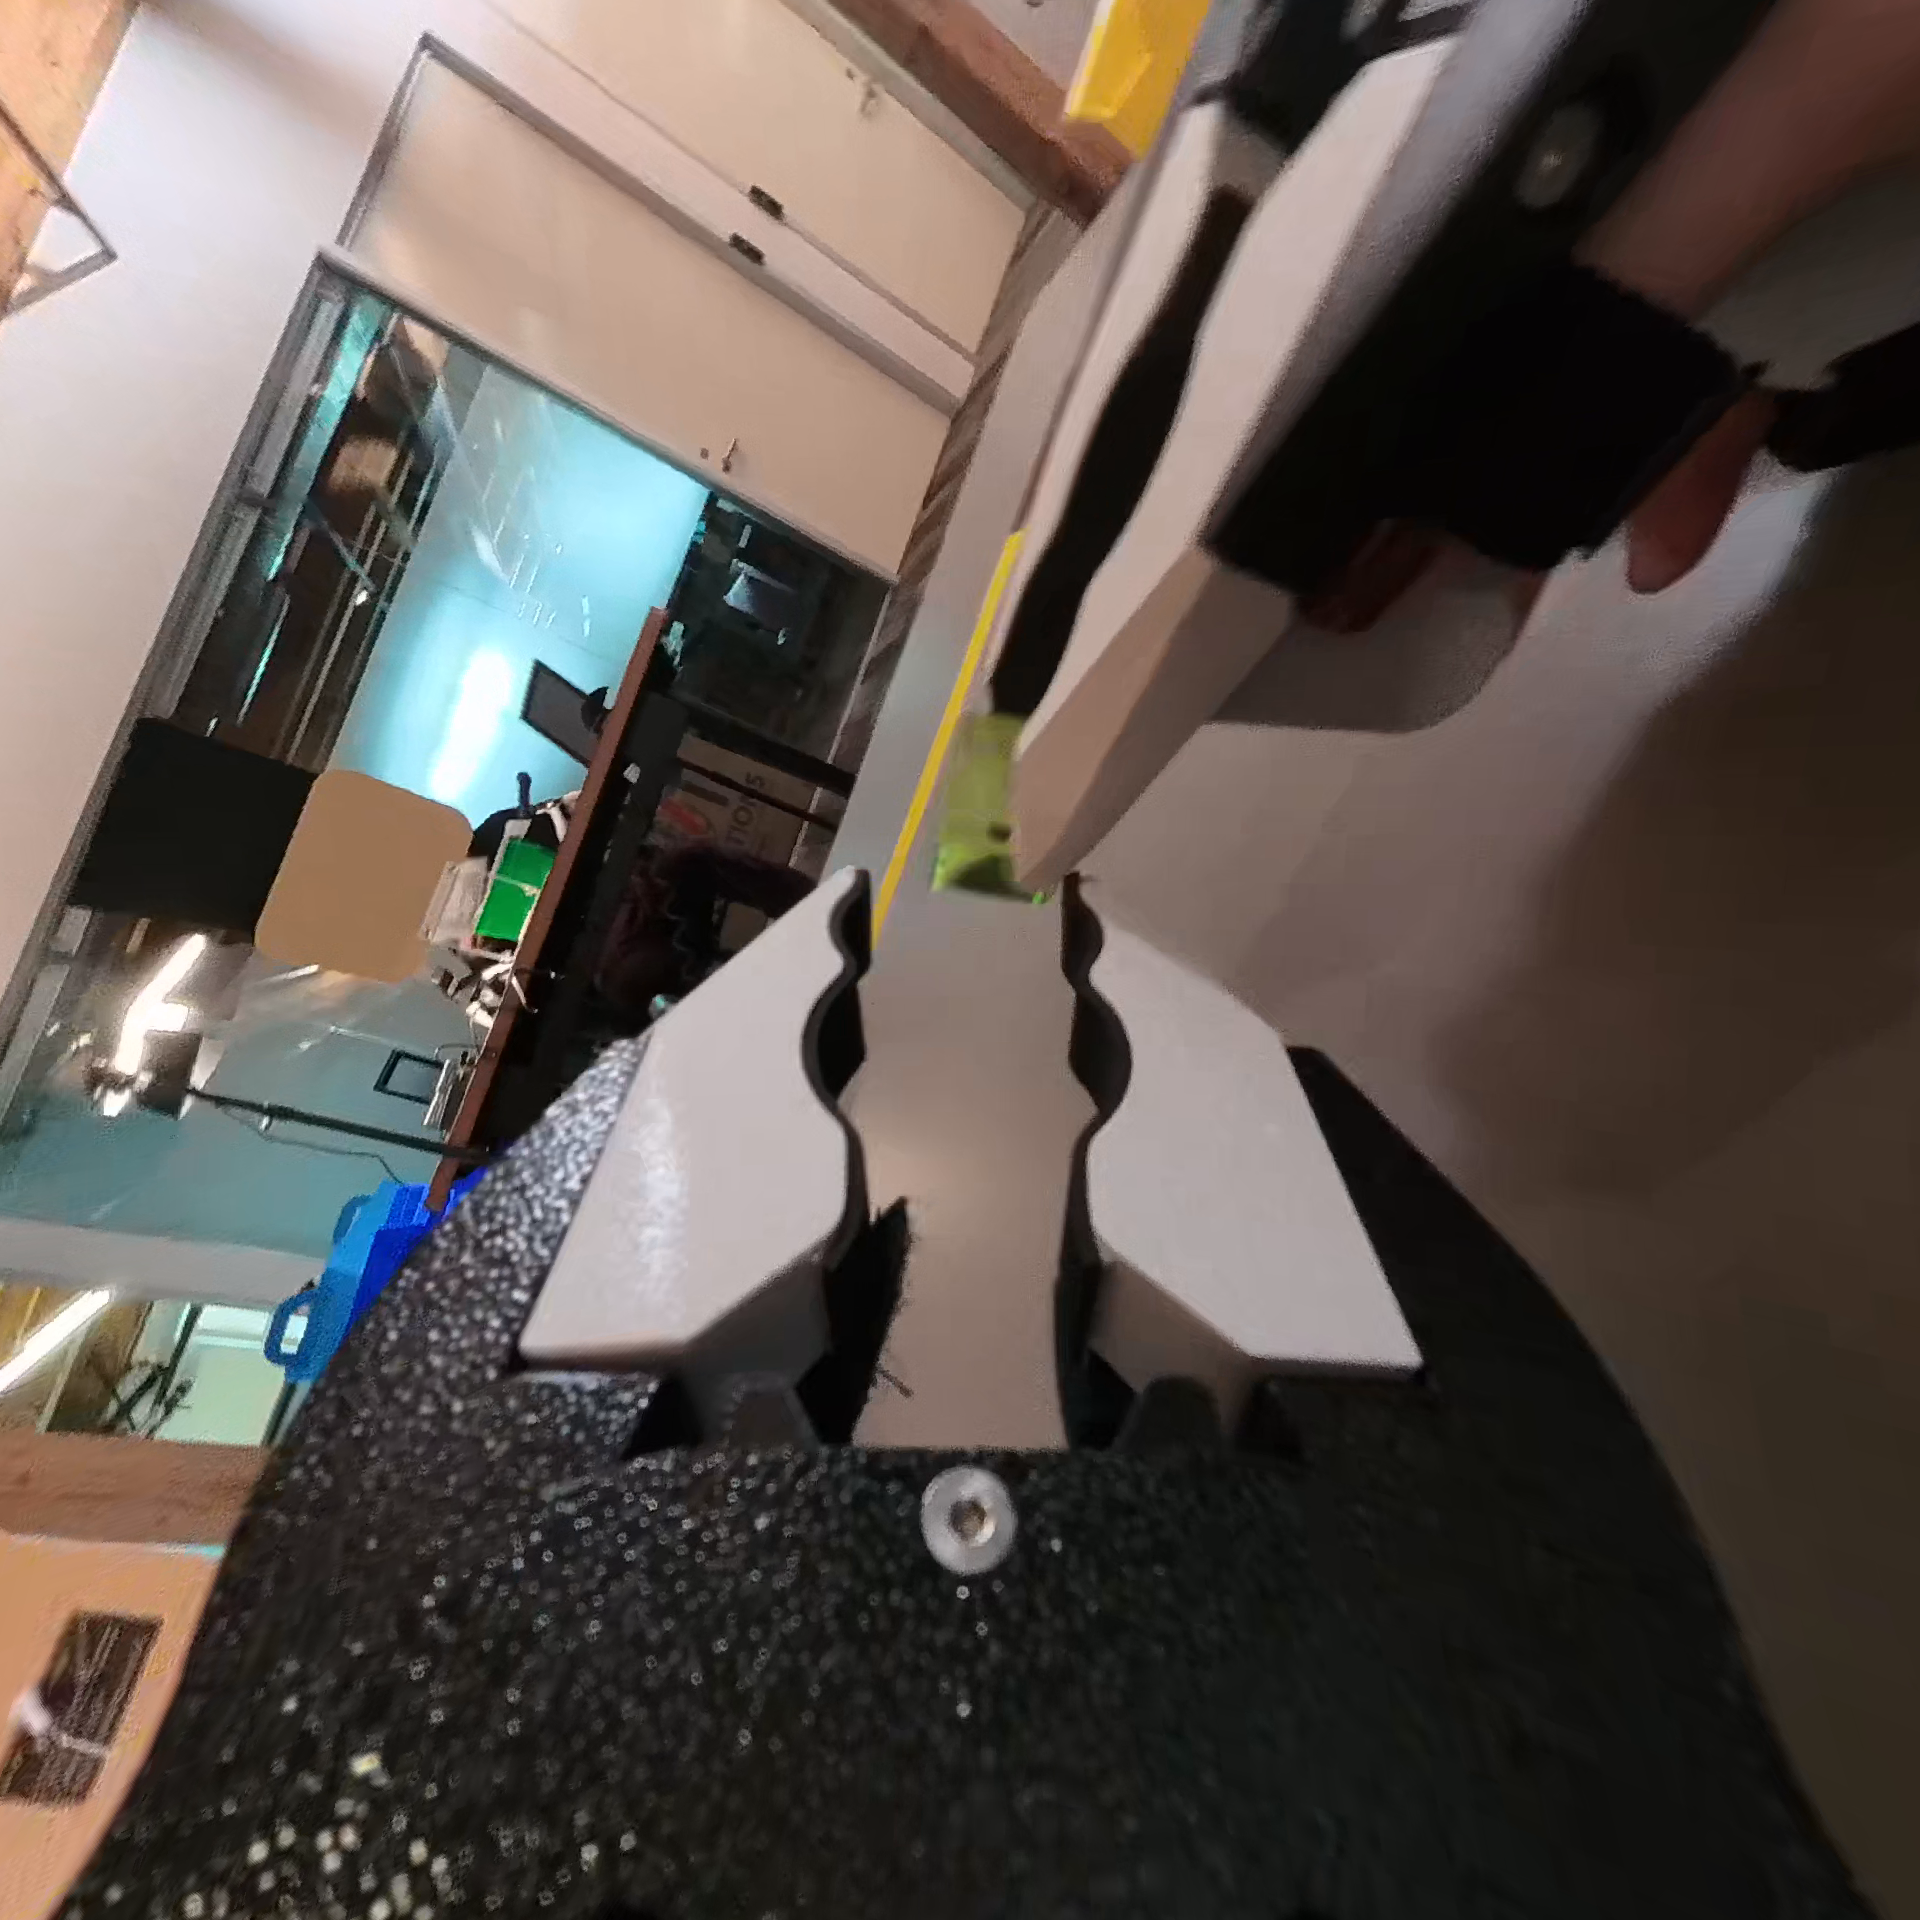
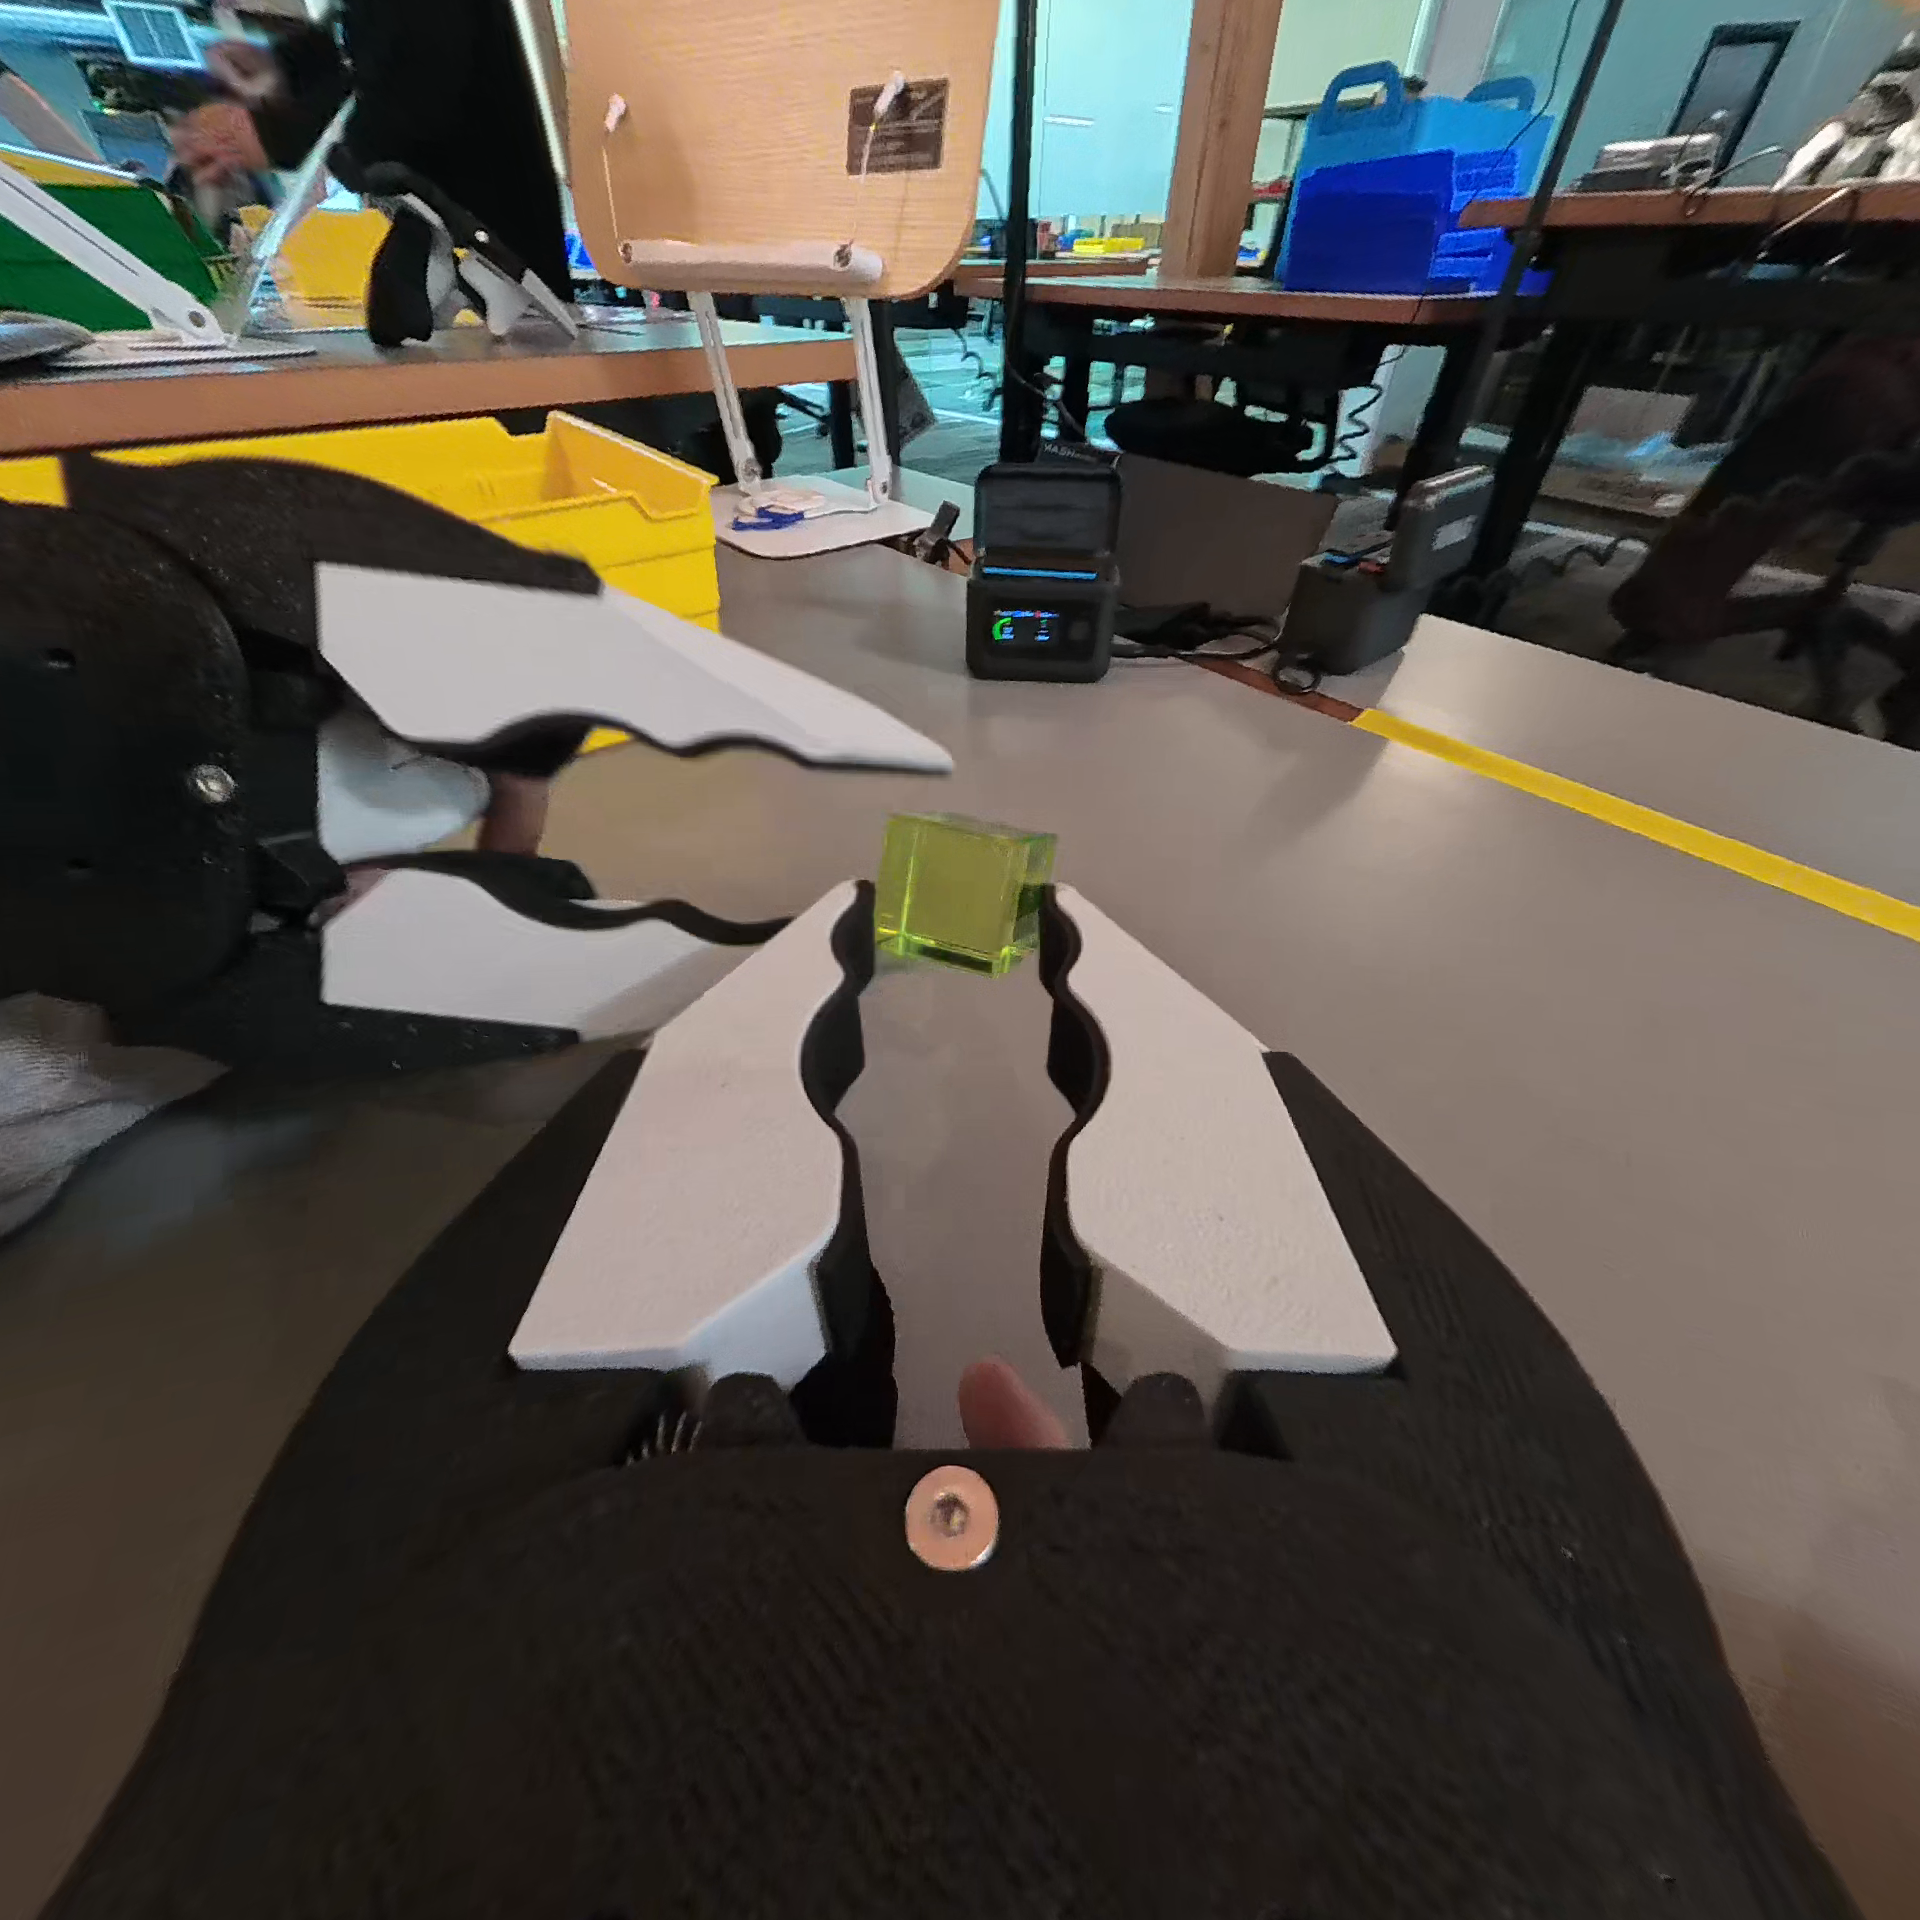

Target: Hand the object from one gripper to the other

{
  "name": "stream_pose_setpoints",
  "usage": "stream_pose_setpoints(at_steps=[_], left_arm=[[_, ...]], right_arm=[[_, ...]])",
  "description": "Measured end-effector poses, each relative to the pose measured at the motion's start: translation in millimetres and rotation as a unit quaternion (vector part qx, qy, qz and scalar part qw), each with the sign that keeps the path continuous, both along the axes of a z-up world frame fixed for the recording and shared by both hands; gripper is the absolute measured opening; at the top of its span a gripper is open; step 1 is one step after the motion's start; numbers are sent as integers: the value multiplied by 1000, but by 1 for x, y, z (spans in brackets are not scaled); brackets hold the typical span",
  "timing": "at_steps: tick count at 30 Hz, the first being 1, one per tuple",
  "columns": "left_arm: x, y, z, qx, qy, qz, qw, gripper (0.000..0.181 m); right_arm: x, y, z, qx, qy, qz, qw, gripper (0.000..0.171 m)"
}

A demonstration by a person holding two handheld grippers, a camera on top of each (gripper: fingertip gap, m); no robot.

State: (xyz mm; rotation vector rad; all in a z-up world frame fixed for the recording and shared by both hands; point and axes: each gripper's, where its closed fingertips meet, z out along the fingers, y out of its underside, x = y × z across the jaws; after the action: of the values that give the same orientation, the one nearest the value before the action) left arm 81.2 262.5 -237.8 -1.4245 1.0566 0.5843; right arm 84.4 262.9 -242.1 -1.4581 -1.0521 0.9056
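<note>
A translucent green cube [image 2: 961,899] sits between the fingertips of my right gripper [image 2: 954,896], which is shut on it above the grey table [image 2: 1455,1039]. My left gripper [image 2: 862,844] comes in from the left, open, with its tips just left of the cube, one finger above and one below. In the left wrist view my left gripper [image 1: 964,883] is open and empty. The cube [image 1: 971,821] is just beyond its tips, held by the right gripper [image 1: 1003,790] that reaches down from the upper right. The cube is not between the left fingers.
A yellow bin [image 2: 582,499] stands at the back left of the table. A small black device with a lit screen [image 2: 1042,592] and a grey box [image 2: 1382,592] stand at the back. A yellow tape line [image 2: 1621,810] crosses the table on the right.
</note>
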Motion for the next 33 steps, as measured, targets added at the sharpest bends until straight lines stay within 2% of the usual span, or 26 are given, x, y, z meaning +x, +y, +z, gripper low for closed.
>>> stream_pose_setpoints(at_steps=[1,3,6,8,11,14,18,22,25,27,30,33], left_arm=[[-5,1,5,9,-14,9,1000,36],[-18,4,13,19,-58,27,998,41],[-44,9,20,32,-161,61,985,37],[-55,11,21,30,-238,56,969,23],[-62,9,29,32,-356,5,934,0],[-79,8,36,42,-423,4,905,0],[-90,10,32,37,-443,13,896,0],[-90,8,33,37,-446,7,894,0],[-87,9,31,29,-445,2,895,0],[-86,9,30,27,-445,-1,895,0],[-86,8,31,25,-452,-5,892,0],[-87,8,31,25,-457,-6,889,0]], right_arm=[[3,5,0,7,-1,-11,1000,30],[9,16,-1,24,-3,-39,999,29],[21,30,9,59,25,-87,994,29],[27,36,16,87,38,-114,989,29],[30,37,19,116,37,-131,984,29],[29,33,22,150,29,-134,979,29],[37,28,36,186,26,-153,970,29],[71,4,85,212,51,-182,959,29],[114,-13,108,206,-6,-204,957,29],[150,-16,108,166,-60,-218,960,29],[216,-14,90,64,-150,-241,957,29],[292,-10,59,-45,-232,-300,924,29]])
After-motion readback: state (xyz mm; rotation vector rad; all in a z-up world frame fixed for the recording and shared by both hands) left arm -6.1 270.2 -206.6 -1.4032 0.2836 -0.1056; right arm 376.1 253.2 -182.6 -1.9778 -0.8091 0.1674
